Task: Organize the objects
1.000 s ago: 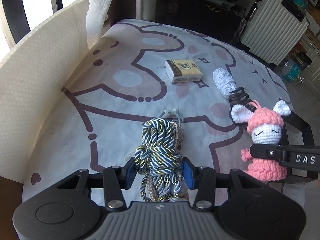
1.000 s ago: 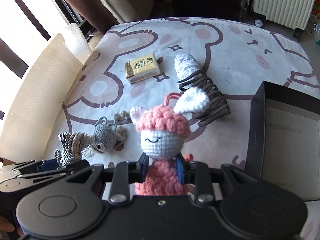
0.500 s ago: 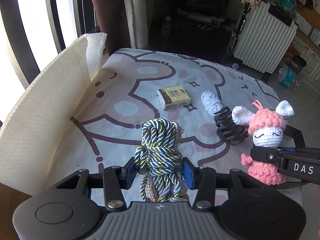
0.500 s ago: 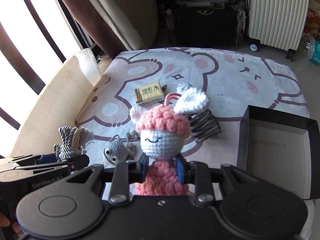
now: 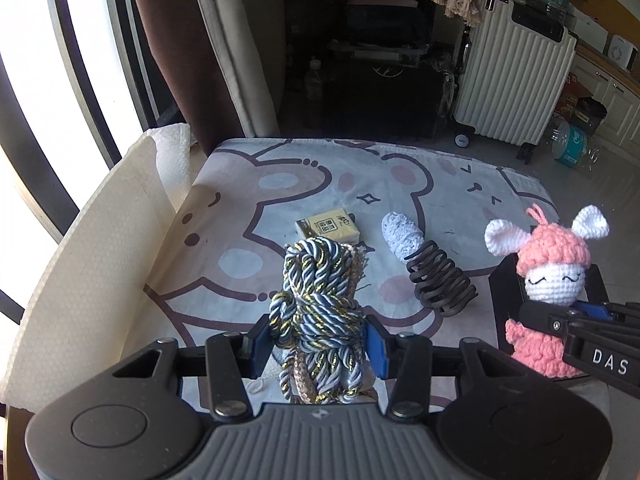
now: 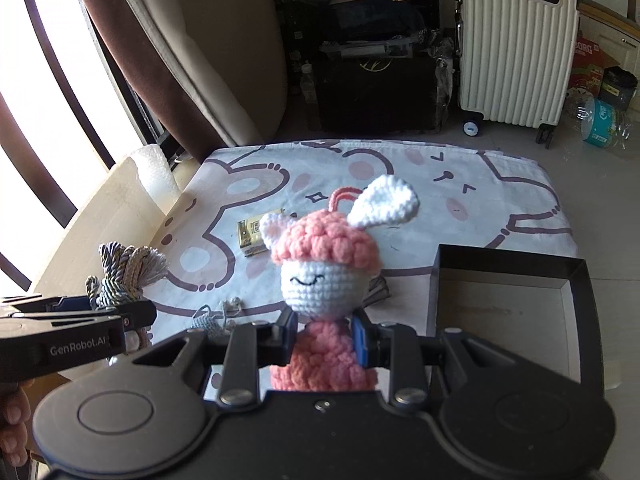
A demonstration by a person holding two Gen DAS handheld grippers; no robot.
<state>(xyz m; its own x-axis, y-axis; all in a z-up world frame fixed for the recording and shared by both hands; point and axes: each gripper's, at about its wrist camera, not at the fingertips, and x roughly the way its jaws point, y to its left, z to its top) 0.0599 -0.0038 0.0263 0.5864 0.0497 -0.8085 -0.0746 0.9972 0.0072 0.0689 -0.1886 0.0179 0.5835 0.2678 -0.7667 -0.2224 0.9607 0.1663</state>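
Note:
My left gripper (image 5: 318, 336) is shut on a blue, white and gold rope bundle (image 5: 316, 304) and holds it above the table; the bundle also shows in the right wrist view (image 6: 120, 276). My right gripper (image 6: 323, 338) is shut on a pink crochet bunny doll (image 6: 324, 276), held in the air; the doll also shows at the right of the left wrist view (image 5: 548, 280). A black open box (image 6: 508, 308) stands to the right of the doll. A yellow tissue pack (image 5: 329, 227), a white crochet piece (image 5: 400, 234) and a dark hair claw (image 5: 442, 284) lie on the table.
The table wears a bear-print cloth (image 5: 280, 184). A cream foam sheet (image 5: 80, 272) stands along its left edge. A small grey crochet toy (image 6: 208, 320) lies on the cloth below my grippers. A white suitcase (image 6: 516, 44) stands on the floor behind.
Both grippers have risen well above the table with the rope bundle and the doll still held. The table's objects now look smaller and farther away.

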